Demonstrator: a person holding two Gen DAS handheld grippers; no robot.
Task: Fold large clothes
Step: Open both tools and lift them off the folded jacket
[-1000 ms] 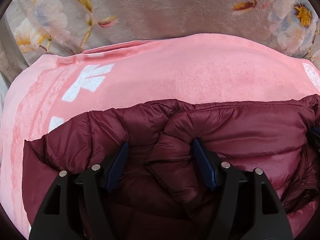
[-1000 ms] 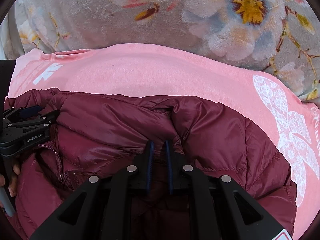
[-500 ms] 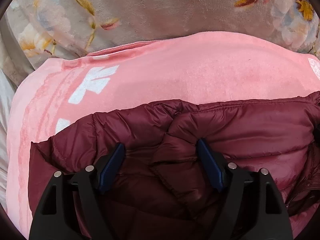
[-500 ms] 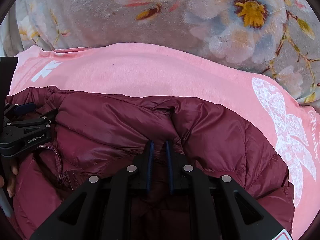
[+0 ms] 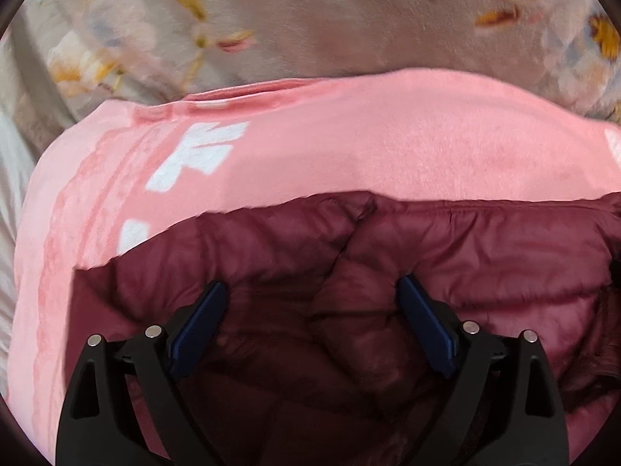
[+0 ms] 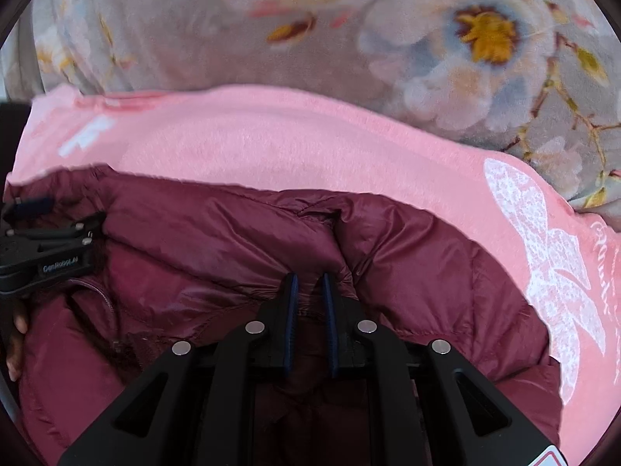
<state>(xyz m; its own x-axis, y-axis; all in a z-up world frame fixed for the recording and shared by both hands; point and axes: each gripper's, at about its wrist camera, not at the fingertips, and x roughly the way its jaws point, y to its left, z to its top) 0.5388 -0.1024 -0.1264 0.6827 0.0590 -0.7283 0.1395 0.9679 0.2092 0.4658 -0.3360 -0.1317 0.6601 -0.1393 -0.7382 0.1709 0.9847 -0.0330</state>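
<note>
Right gripper (image 6: 309,283) pinching maroon jacket (image 6: 217,240); left gripper (image 5: 312,291) agape.

The jacket (image 5: 446,256) lies on a towel (image 5: 349,136), which lies on a blanket (image 5: 330,19). The left claw (image 5: 312,291) sits over the jacket's left part; the right claw (image 6: 310,283) pinches its right part.

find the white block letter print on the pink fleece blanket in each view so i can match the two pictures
Left wrist view: the white block letter print sits left of centre on the pink fleece blanket, above the dark red puffer jacket.
Right wrist view: the same print is small, near the far left edge, above the left gripper.
Shared landmark: the jacket's upper edge against the pink blanket.
</note>
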